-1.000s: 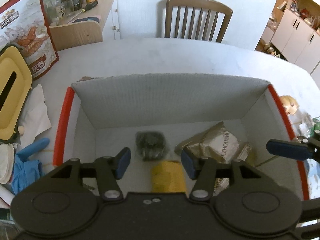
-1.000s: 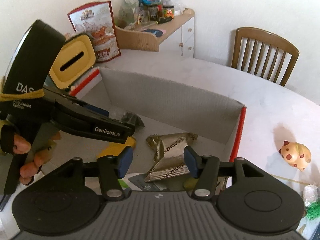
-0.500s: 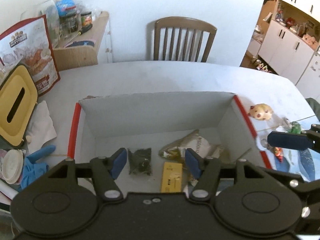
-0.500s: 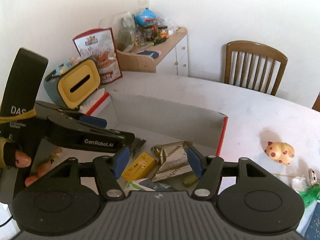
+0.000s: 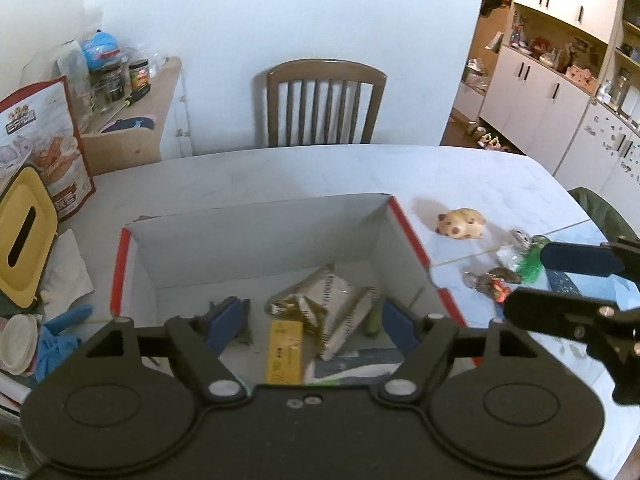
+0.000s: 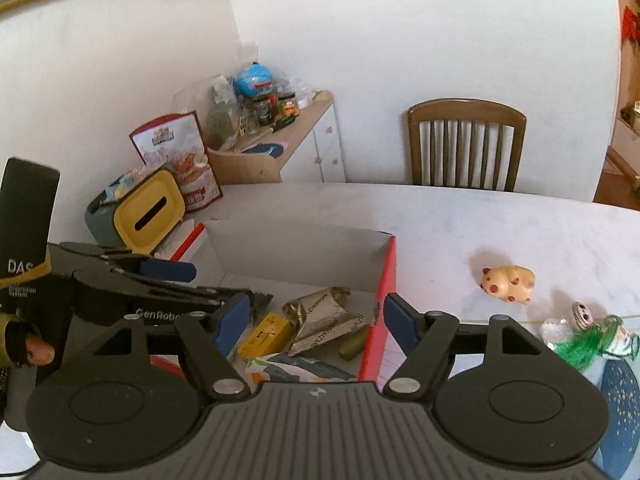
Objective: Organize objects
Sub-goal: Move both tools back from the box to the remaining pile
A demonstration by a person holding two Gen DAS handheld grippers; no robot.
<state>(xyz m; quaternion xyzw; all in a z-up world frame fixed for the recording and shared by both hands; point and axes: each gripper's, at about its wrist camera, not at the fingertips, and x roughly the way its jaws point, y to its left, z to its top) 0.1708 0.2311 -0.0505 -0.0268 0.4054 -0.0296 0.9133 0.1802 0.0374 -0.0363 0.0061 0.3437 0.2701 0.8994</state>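
A white cardboard box with red edges sits on the table. It holds a yellow packet, gold foil packets, a dark bundle and a green item. My left gripper hangs open above the box with nothing between its fingers. My right gripper is open too, over the box's right wall. A spotted pig toy lies on the table to the right of the box.
Small trinkets and a green tassel lie right of the box. A yellow tissue box, a snack bag, tissue paper and a blue glove crowd the left. A wooden chair stands behind the table.
Both grippers have risen and pulled back from the box, so more of the table and room shows. Both stay open and empty. The box contents have not moved.
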